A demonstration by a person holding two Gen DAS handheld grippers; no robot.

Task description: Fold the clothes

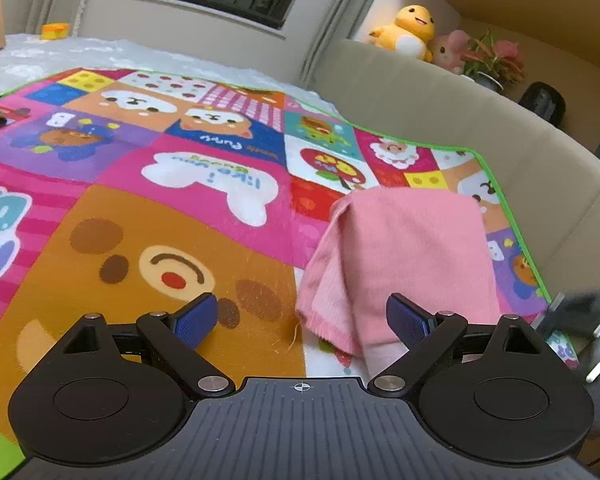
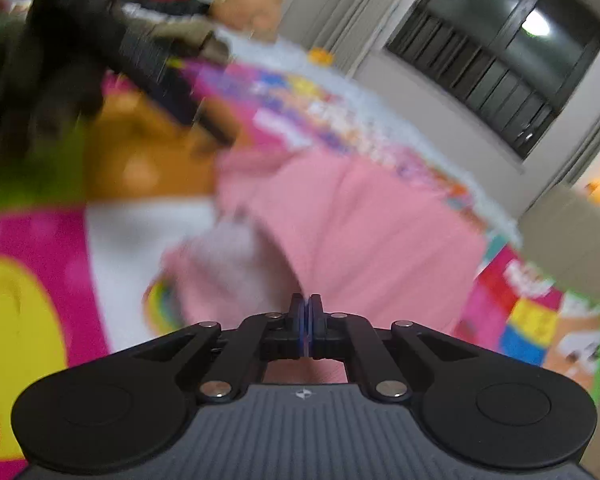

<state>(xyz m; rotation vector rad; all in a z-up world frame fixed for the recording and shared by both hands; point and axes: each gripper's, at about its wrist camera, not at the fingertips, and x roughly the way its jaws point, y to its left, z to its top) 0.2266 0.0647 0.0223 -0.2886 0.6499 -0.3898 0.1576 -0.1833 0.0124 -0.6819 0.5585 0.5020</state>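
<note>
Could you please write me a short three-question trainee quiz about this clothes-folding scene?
1. True or false: the left gripper stands open with nothing between its pads.
2. Multiple choice: the pink garment lies on
A. a bare wooden floor
B. the colourful cartoon mat
C. the shelf beside the yellow plush duck
3. Fill in the blank: in the right wrist view, the right gripper is ____, hanging over the pink garment.

Key
1. True: its blue pads stand wide apart above the mat, with the garment's edge beyond them.
2. B.
3. Shut: the pads meet. The view is too blurred to say whether any cloth is pinched.
</note>
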